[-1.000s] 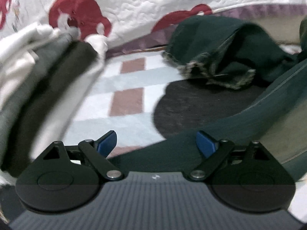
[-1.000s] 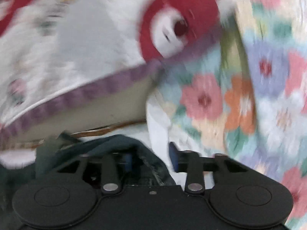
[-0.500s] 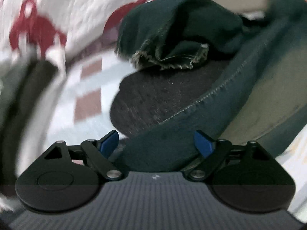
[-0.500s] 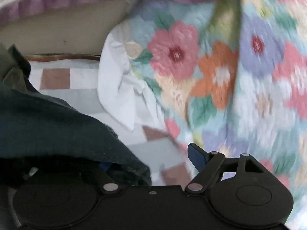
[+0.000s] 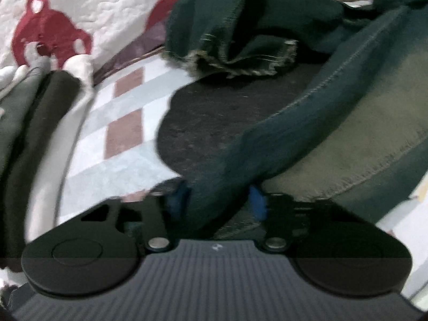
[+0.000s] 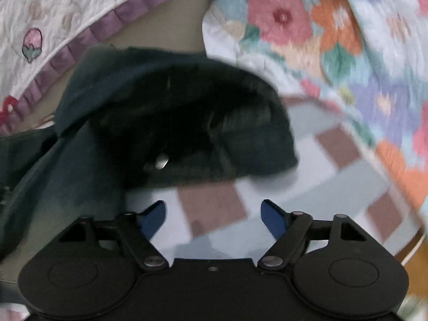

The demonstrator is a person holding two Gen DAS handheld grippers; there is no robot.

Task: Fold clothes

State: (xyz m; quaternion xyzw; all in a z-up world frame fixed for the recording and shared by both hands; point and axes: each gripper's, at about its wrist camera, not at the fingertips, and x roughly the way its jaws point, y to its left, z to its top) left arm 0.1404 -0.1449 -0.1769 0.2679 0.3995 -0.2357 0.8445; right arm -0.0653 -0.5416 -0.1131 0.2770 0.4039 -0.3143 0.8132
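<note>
Checked sheet (image 6: 214, 206), floral quilt (image 6: 334, 40), white quilt (image 5: 107, 5)

Checkered bedsheet (image 5: 123, 133) carries dark green garment (image 5: 281, 139), folded clothes (image 5: 32, 123).

A home bedroom is indicated: a bed sheet (image 5: 125, 123) checked in white, grey and brown is seen spread underneath, a white quilted cover (image 5: 107, 8) with red figures and a purple frill is seen at 11 o'clock, and a floral quilt (image 6: 347, 53) is piled at 2 o'clock, with folded garments (image 5: 29, 123) stacked at 9 o'clock
</note>
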